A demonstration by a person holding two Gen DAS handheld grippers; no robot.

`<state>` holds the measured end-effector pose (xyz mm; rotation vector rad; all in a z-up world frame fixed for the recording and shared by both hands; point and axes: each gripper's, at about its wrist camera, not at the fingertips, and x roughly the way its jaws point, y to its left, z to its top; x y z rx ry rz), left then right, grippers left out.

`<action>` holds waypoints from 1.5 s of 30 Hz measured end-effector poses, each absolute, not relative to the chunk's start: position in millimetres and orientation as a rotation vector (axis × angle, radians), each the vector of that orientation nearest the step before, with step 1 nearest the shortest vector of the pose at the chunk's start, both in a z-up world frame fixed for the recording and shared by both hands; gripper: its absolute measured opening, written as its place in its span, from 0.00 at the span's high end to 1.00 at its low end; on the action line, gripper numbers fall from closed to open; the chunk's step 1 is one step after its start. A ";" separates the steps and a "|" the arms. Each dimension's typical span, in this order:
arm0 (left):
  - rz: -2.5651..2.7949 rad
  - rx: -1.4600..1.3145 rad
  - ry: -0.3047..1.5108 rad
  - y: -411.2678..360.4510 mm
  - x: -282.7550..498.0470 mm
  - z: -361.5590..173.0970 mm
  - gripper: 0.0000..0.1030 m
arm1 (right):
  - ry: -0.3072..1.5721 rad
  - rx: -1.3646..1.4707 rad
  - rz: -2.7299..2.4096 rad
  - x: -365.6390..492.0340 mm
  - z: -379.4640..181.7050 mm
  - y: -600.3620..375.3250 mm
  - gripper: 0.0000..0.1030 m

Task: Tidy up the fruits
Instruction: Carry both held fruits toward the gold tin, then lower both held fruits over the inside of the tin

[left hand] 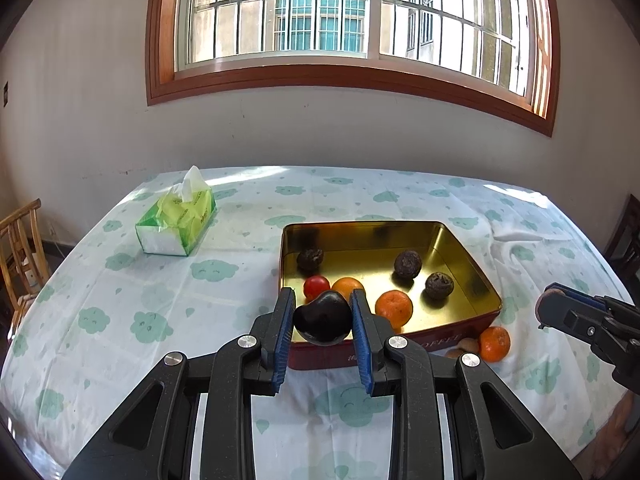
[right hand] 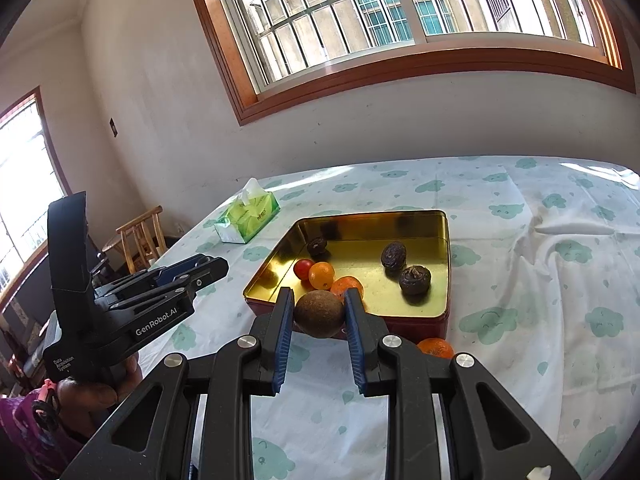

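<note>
Left claw (left hand: 323,312) clamps glossy black fruit (left hand: 322,323); right claw (right hand: 316,309) clamps brown round fruit (right hand: 319,314) (both before tin (left hand: 472,268)).

tin's (left hand: 472,320) lettering half hidden; orange (right hand: 436,348) partly behind right jaws.

The tablecloth (left hand: 168,280) is white with pale green cloud shapes. The tin (left hand: 460,248) is gold inside and red outside, holding orange tangerines (left hand: 394,308), one red tomato (left hand: 316,286) and dark brown fruits (left hand: 408,264).
</note>
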<state>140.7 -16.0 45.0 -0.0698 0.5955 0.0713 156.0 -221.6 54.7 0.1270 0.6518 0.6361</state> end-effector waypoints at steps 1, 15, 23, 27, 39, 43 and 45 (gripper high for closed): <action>0.072 -0.070 0.595 -15.5 140.6 45.1 0.72 | 0.652 0.127 0.636 156.0 54.8 -221.6 0.77; 0.081 -0.066 0.596 -14.2 152.8 45.6 0.72 | 0.655 0.143 0.618 170.4 50.6 -226.7 0.77; 0.085 -0.061 0.595 -14.7 160.1 45.7 0.72 | 0.654 0.152 0.615 177.6 50.2 -226.8 0.77; 0.086 -0.060 0.594 -14.2 166.2 43.9 0.72 | 0.651 0.148 0.617 181.2 50.2 -223.6 0.77; 0.079 -0.071 0.596 -12.1 183.0 35.6 0.72 | 0.669 0.133 0.600 201.0 39.6 -209.8 0.77; 0.080 -0.065 0.597 -11.8 191.6 32.3 0.72 | 0.680 0.135 0.593 208.1 35.1 -207.2 0.77; 0.081 -0.067 0.594 -10.9 194.8 31.2 0.72 | 0.685 0.140 0.590 211.7 32.6 -206.7 0.77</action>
